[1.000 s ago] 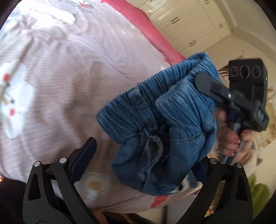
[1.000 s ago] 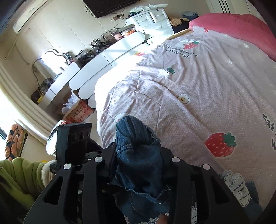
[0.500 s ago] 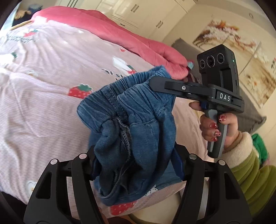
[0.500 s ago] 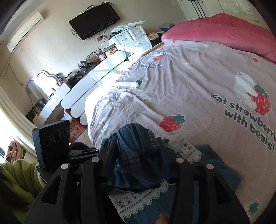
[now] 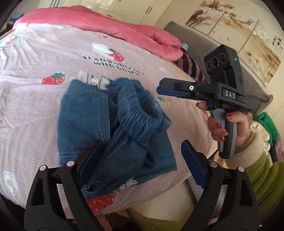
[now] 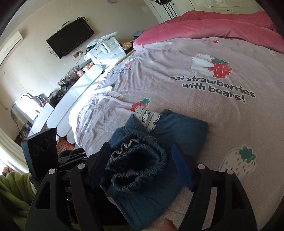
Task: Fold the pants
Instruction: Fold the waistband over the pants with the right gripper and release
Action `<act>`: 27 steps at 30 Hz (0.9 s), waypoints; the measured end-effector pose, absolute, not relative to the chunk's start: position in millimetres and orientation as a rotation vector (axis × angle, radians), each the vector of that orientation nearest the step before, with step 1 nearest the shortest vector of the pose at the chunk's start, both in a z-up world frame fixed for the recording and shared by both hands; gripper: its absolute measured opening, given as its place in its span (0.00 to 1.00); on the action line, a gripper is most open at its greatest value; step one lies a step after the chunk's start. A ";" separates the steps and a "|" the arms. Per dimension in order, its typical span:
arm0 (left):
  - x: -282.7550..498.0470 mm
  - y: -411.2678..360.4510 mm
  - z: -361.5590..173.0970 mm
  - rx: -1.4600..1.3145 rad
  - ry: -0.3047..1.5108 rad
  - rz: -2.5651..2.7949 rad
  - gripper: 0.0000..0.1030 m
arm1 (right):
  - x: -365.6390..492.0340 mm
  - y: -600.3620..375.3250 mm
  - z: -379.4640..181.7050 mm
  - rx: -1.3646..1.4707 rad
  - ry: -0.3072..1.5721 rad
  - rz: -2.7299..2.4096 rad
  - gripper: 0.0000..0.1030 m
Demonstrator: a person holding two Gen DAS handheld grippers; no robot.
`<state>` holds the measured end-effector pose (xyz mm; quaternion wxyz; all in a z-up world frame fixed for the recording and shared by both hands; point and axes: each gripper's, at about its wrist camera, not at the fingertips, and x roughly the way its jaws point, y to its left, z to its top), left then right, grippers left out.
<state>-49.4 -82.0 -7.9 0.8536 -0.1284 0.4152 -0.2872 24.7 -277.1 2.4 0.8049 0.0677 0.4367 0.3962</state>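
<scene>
Jeans [image 5: 113, 124] bunched on bed [image 5: 35, 99]; left claw [image 5: 142, 156] spread wide, nothing gripped; right claw [image 6: 142, 158] wide too, straddling waistband [image 6: 136, 167]

This was a bedroom in a home. A wide bed [image 6: 204, 74] was covered by a lilac bedspread [image 6: 177, 71] printed with strawberries, bears and the words "eat strawberries with bears!", and a pink quilt [image 5: 106, 23] was bunched along its far side. A black television [image 6: 70, 37] hung on a cream wall above a white chest of drawers [image 6: 106, 48] and a cluttered white dressing table [image 6: 78, 85]. White wardrobe doors [image 5: 124, 7] and a floral painting [image 5: 239, 32] lined the other walls.
</scene>
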 end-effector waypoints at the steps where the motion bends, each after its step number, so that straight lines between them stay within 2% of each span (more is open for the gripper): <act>1: -49.5 -86.4 -10.5 -0.262 0.882 -0.617 0.79 | 23.7 -275.8 0.4 0.133 0.939 0.840 0.68; 10: -49.0 -111.0 -30.5 -0.169 0.908 -0.606 0.79 | 25.1 -269.6 -30.2 -0.054 1.015 0.688 0.68; 15: -46.3 -113.2 -35.2 -0.163 0.901 -0.613 0.79 | 27.4 -275.1 -46.6 -0.038 1.038 0.646 0.68; 23: -55.6 -98.1 -14.0 -0.193 0.866 -0.606 0.82 | 8.4 -286.1 -23.0 0.021 0.944 0.639 0.72; 27: -57.1 -86.0 -3.9 -0.207 0.849 -0.568 0.85 | -5.3 -299.8 -4.2 0.063 0.869 0.616 0.80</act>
